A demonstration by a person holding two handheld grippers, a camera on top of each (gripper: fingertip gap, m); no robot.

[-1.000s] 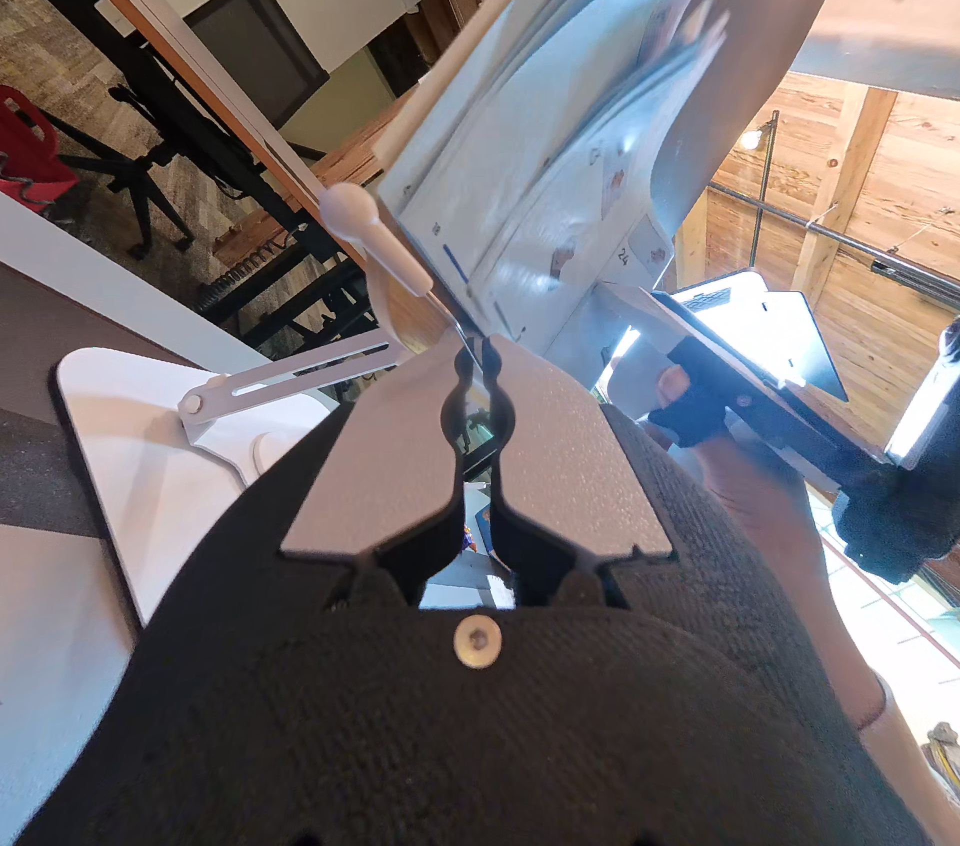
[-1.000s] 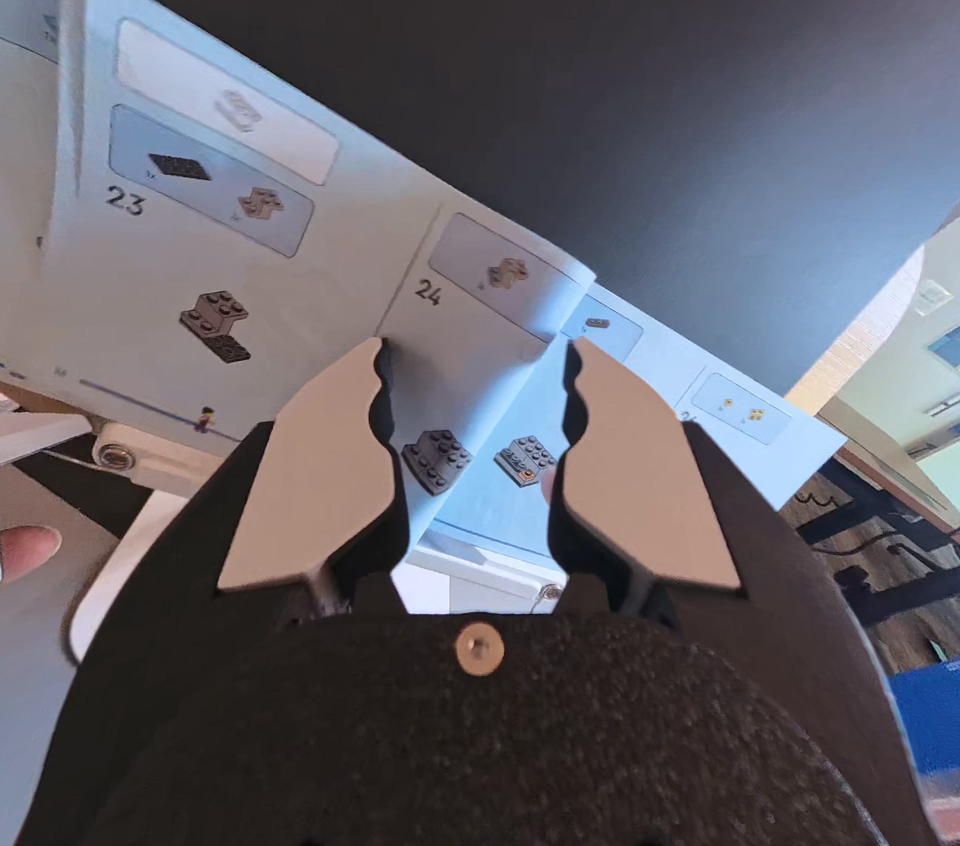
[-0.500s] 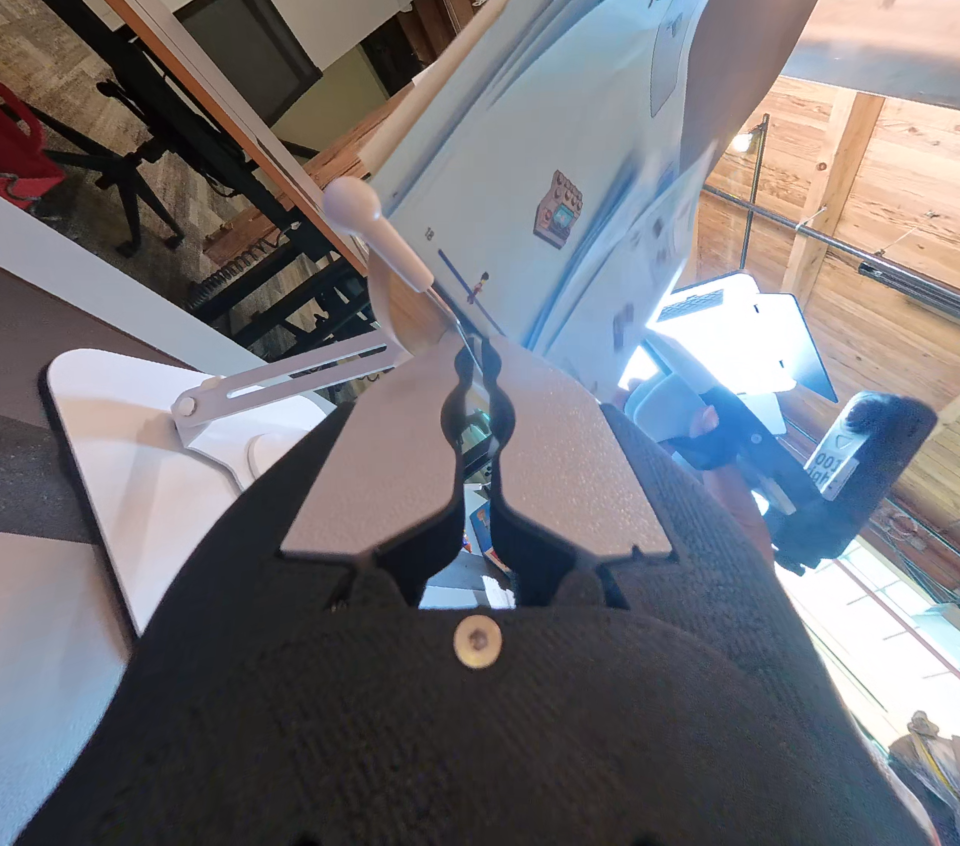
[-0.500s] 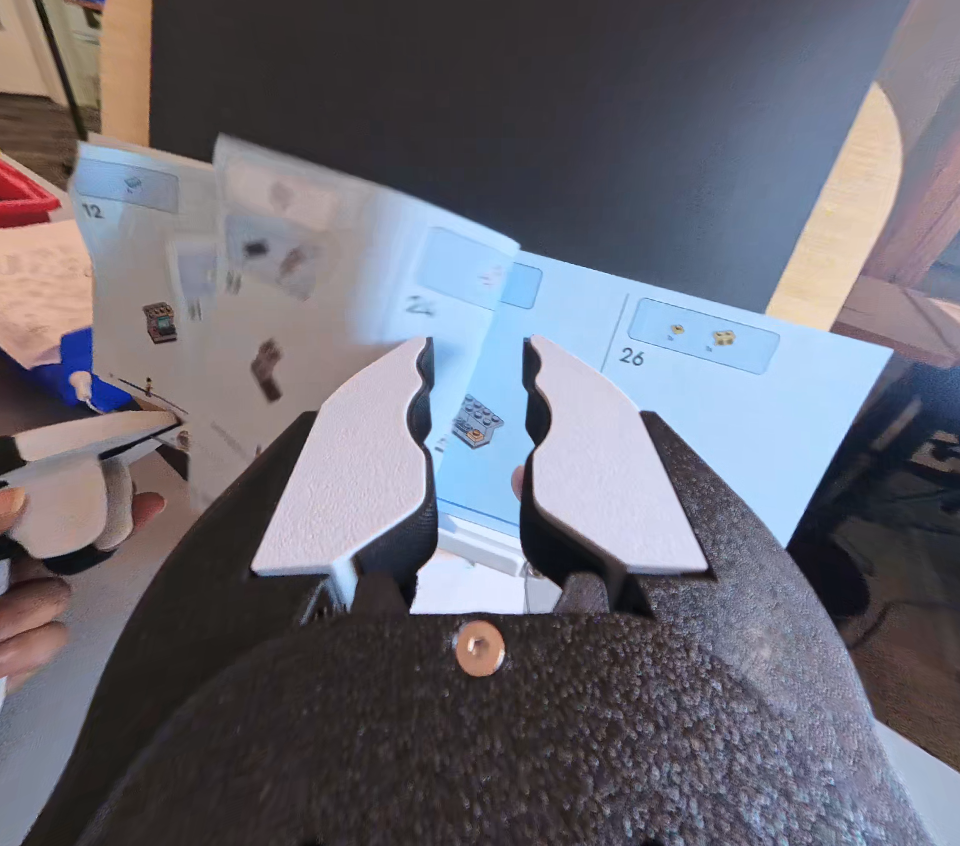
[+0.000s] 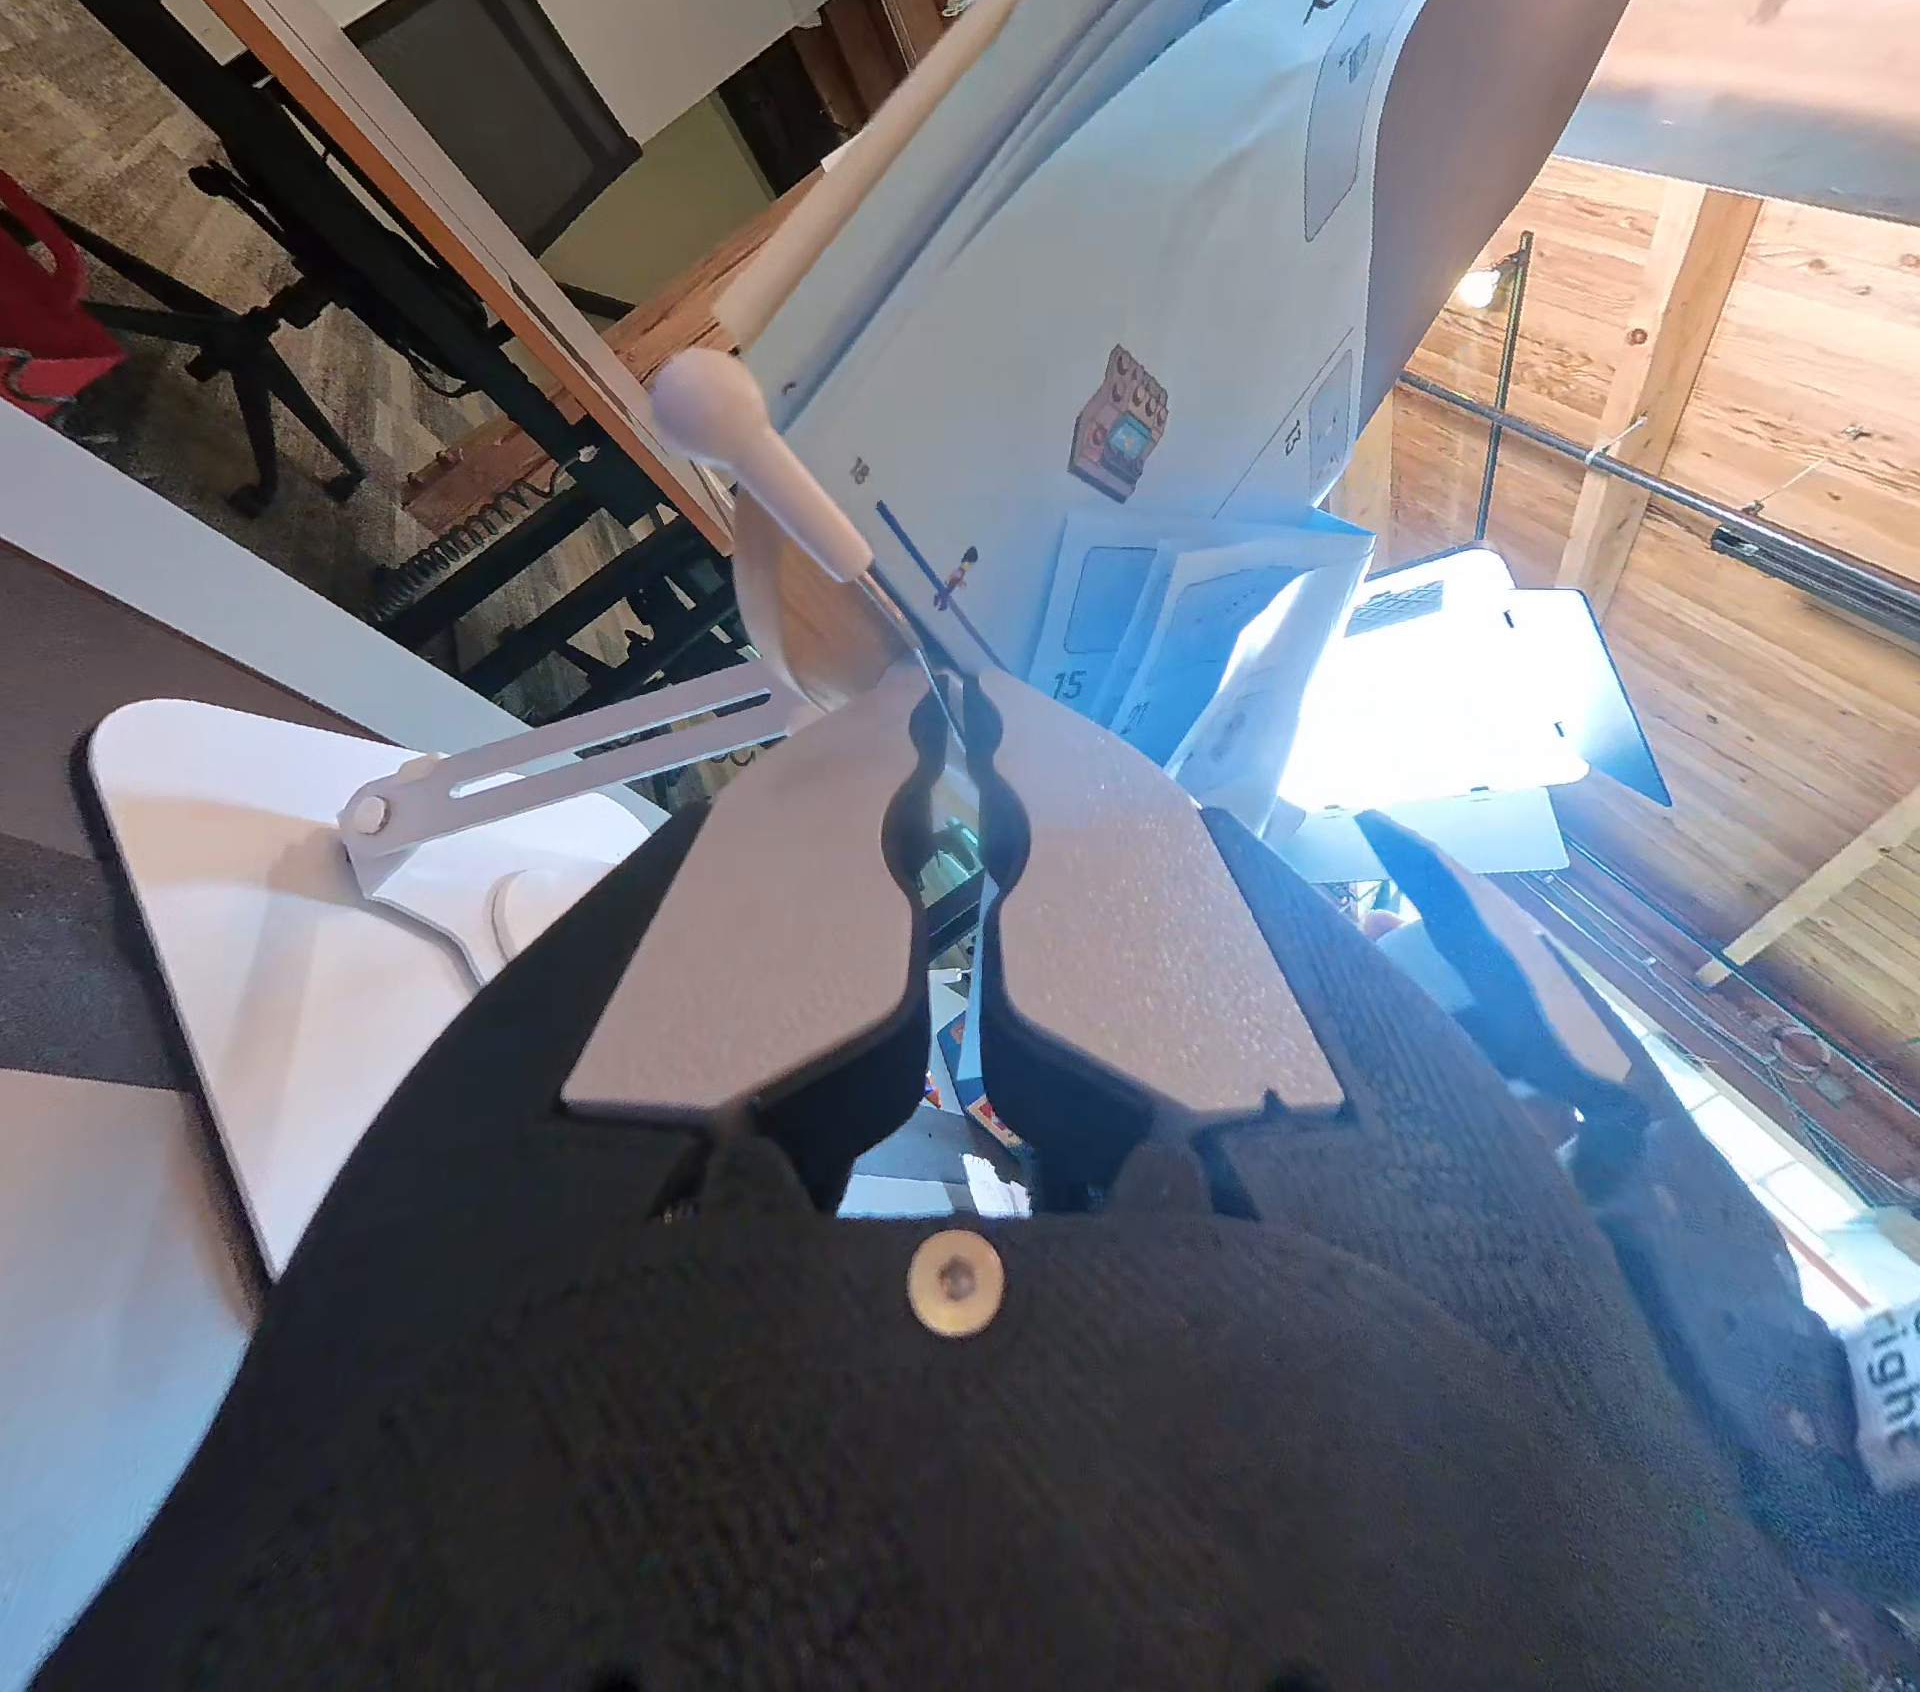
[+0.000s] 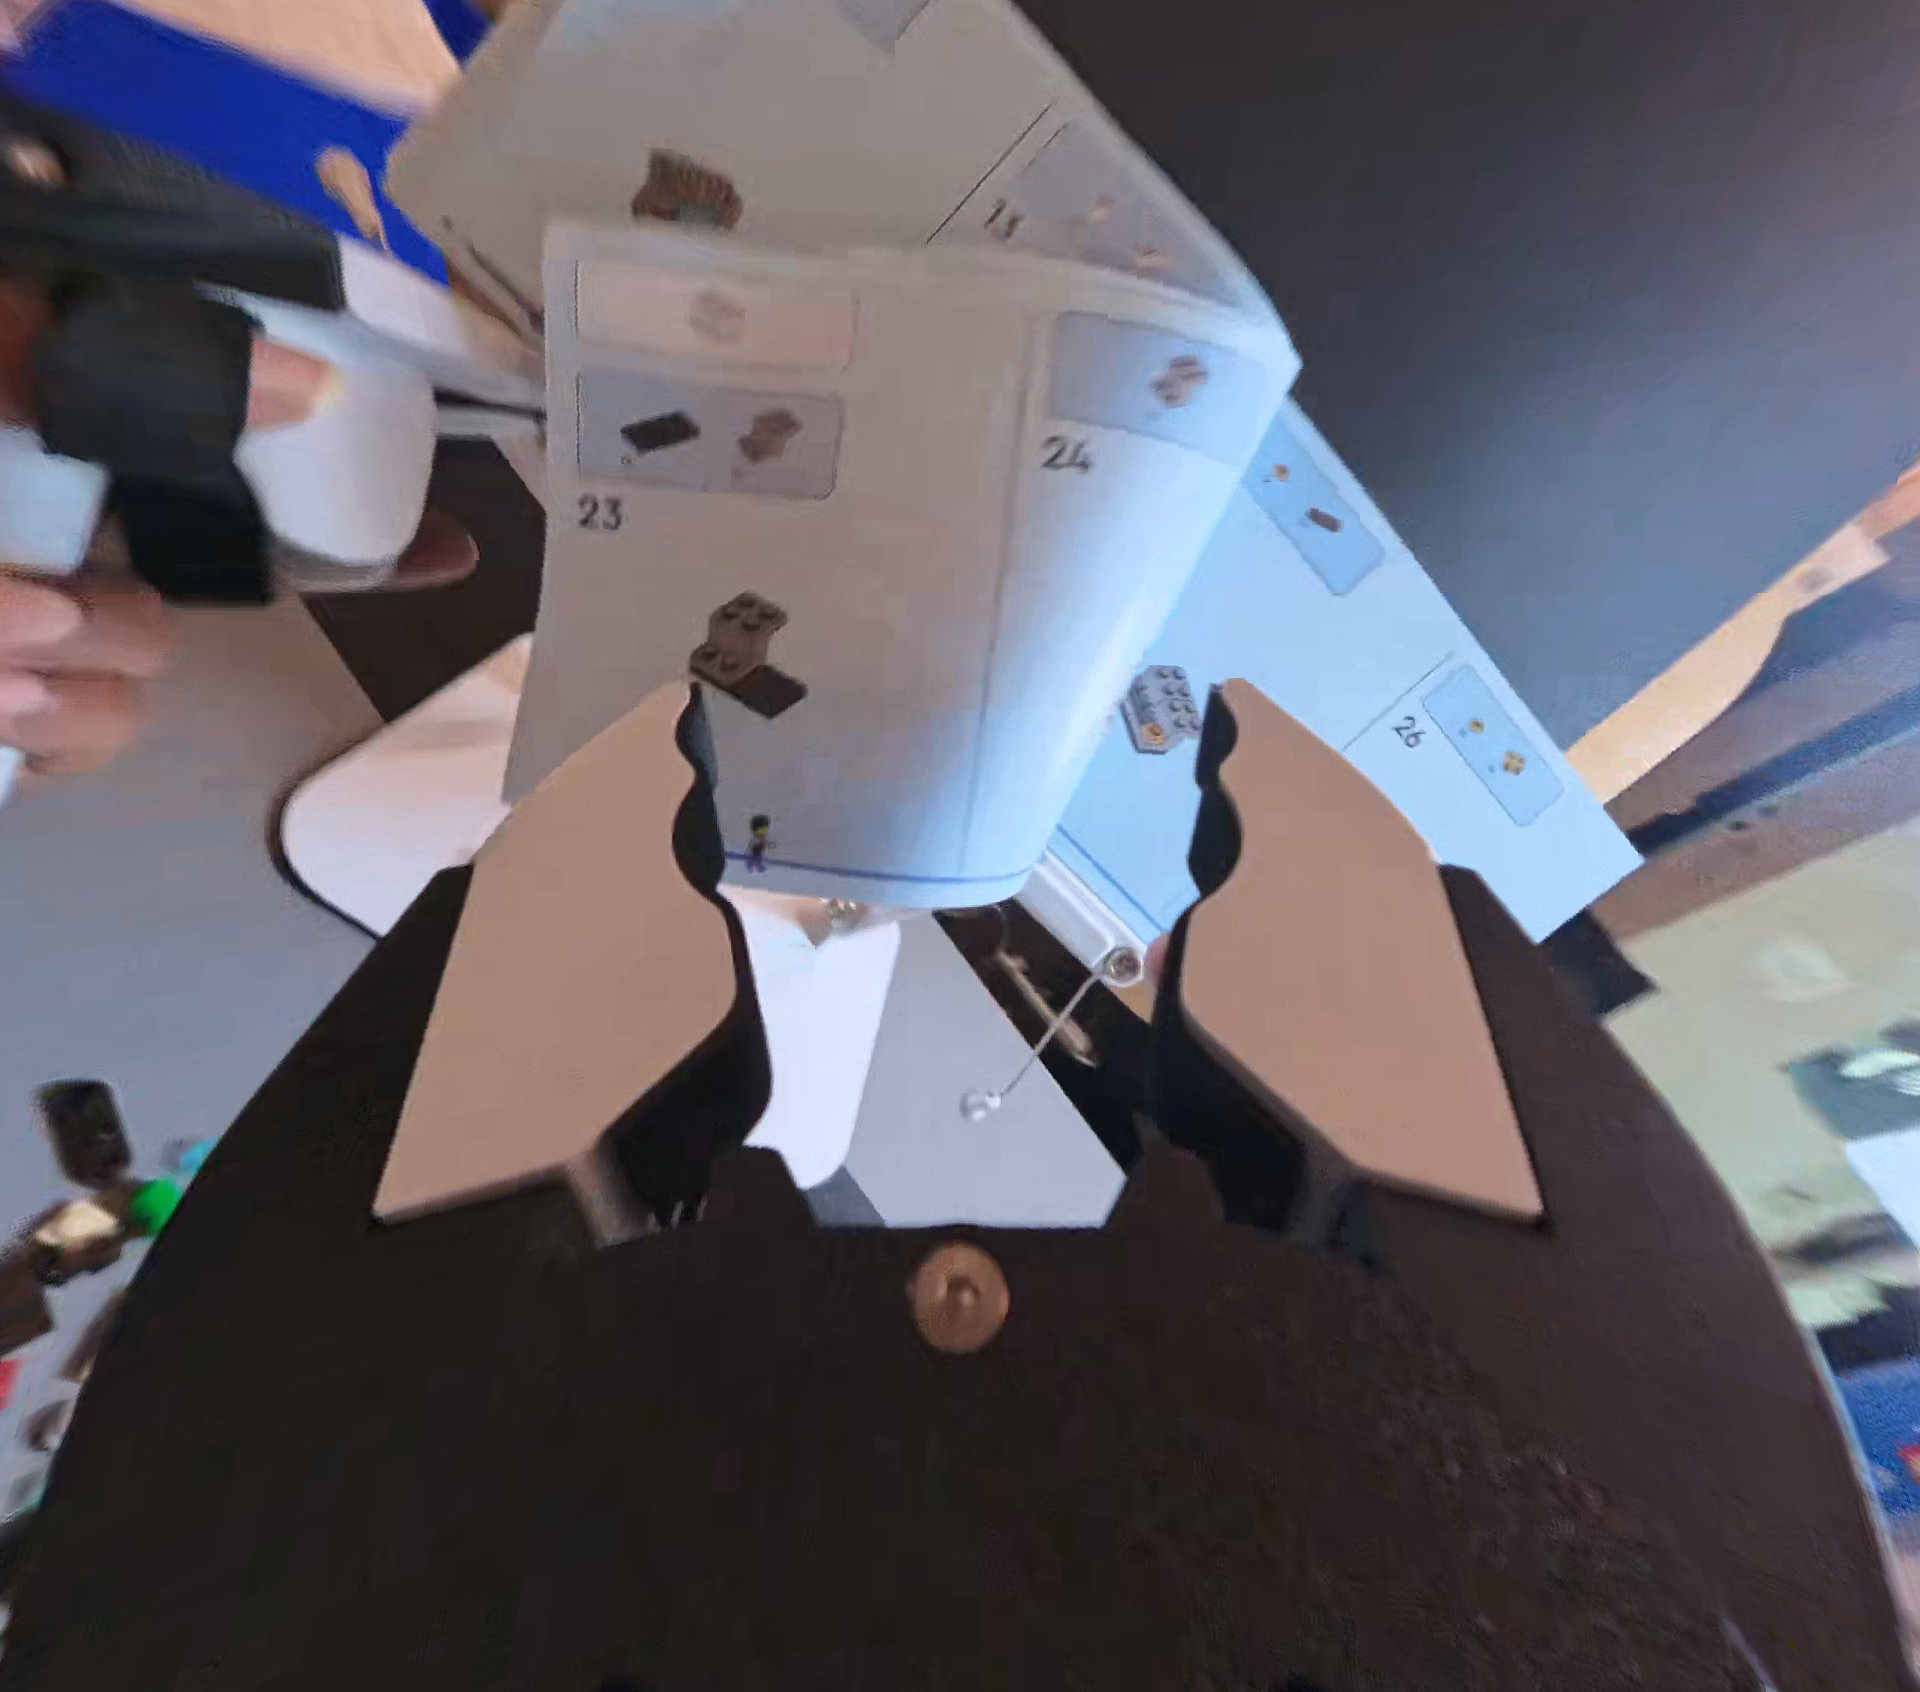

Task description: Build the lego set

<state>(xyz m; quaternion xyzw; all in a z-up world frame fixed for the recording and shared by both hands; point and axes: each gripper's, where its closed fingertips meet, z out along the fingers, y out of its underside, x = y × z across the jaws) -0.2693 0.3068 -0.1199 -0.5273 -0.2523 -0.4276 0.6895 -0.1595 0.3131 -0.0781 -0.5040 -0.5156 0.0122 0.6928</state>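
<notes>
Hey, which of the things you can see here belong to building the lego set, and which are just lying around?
Part of the job:
- instruction booklet, pages mid-flip
- white book stand holding it
- left gripper, jaws closed at the stand's page-holder wire
- right gripper, jaws open
- loose lego pieces

Just lying about:
- blue box
- office chair
- dark monitor

You have two grippers: left gripper point(image 5: 954, 692), right gripper point(image 6: 951, 707); one instruction booklet point(image 6: 769, 603); one white book stand point(image 5: 260, 894); two page-holder pins point(image 5: 748, 447) point(image 6: 1049, 1045); a few loose Lego pieces point(image 6: 83, 1206), blurred, uncounted
</notes>
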